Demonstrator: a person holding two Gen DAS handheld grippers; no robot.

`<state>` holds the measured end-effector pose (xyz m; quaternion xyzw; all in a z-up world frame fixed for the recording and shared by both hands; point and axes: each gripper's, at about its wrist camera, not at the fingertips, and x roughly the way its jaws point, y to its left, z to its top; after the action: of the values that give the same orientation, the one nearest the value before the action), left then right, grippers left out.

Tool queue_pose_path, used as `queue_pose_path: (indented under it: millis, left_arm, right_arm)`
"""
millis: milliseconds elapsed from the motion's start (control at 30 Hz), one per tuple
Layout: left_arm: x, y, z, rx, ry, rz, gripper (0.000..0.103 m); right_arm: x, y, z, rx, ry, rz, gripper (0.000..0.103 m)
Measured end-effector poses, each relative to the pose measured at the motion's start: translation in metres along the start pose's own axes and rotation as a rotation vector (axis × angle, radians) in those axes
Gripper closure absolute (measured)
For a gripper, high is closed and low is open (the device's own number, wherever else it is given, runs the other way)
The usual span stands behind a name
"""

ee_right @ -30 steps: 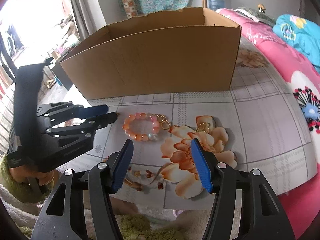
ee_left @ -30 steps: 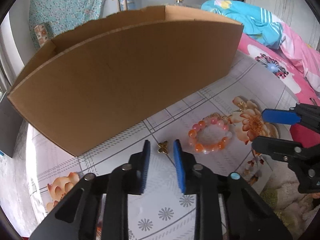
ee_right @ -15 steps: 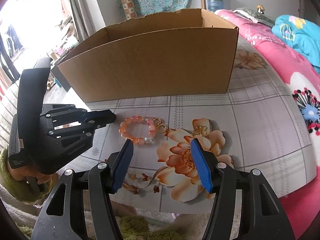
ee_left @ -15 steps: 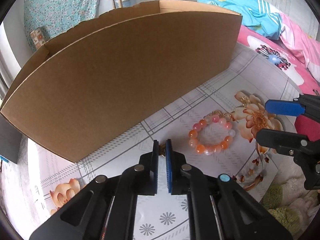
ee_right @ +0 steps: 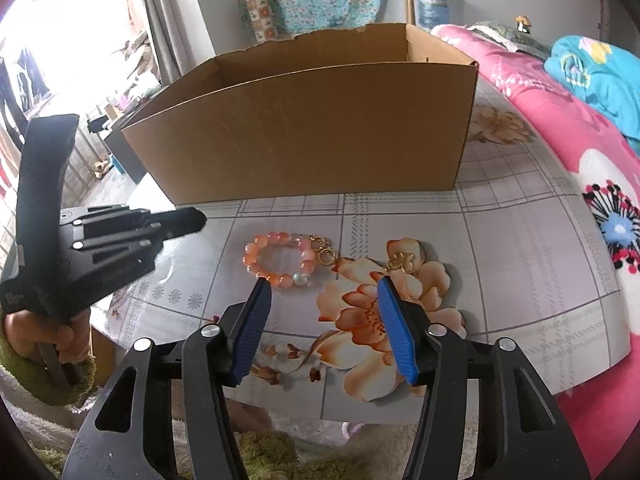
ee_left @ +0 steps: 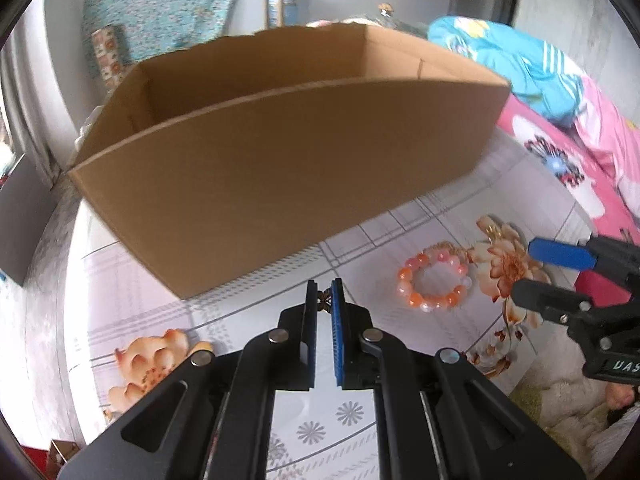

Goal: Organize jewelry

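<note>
The small gold butterfly-shaped charm sat mostly hidden between the left gripper's blue pads.

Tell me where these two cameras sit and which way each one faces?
Left wrist view: sits on the left tongs, looking down past them at a small gold charm pinched between the tips; the right tongs show.
Right wrist view: sits on the right tongs, open over the floral tablecloth; the left tongs and a hand show.
Shared: brown cardboard box, orange bead bracelet.
</note>
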<state>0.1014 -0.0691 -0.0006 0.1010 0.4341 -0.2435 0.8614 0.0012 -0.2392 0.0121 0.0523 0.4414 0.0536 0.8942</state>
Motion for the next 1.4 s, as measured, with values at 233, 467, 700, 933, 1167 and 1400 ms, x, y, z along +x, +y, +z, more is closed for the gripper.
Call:
queue_pose_path:
  millis: [233, 467, 700, 933, 1167, 1400]
  left_arm:
    - [-0.006, 0.012, -0.006, -0.055, -0.016, -0.003, 0.097]
    - [-0.007, 0.025, -0.013, -0.075, -0.017, 0.002, 0.097]
    - [-0.009, 0.036, -0.016, -0.104, -0.022, 0.013, 0.097]
    - [-0.008, 0.044, -0.018, -0.122, -0.015, 0.030, 0.097]
    - [-0.006, 0.041, -0.016, -0.118, -0.015, 0.021, 0.097]
    - [-0.004, 0.035, -0.013, -0.105, -0.015, 0.010, 0.097]
  right_arm:
    - [0.003, 0.008, 0.002, -0.038, 0.020, 0.028, 0.060]
    - [0.016, 0.025, 0.014, -0.100, 0.023, 0.070, 0.061]
    - [0.049, 0.047, 0.018, -0.178, 0.112, 0.124, 0.059]
    - [0.043, 0.082, 0.009, -0.283, 0.123, 0.270, 0.059]
    - [0.020, 0.044, 0.016, -0.188, 0.052, 0.201, 0.059]
    - [0.012, -0.026, 0.019, -0.029, 0.020, -0.026, 0.065]
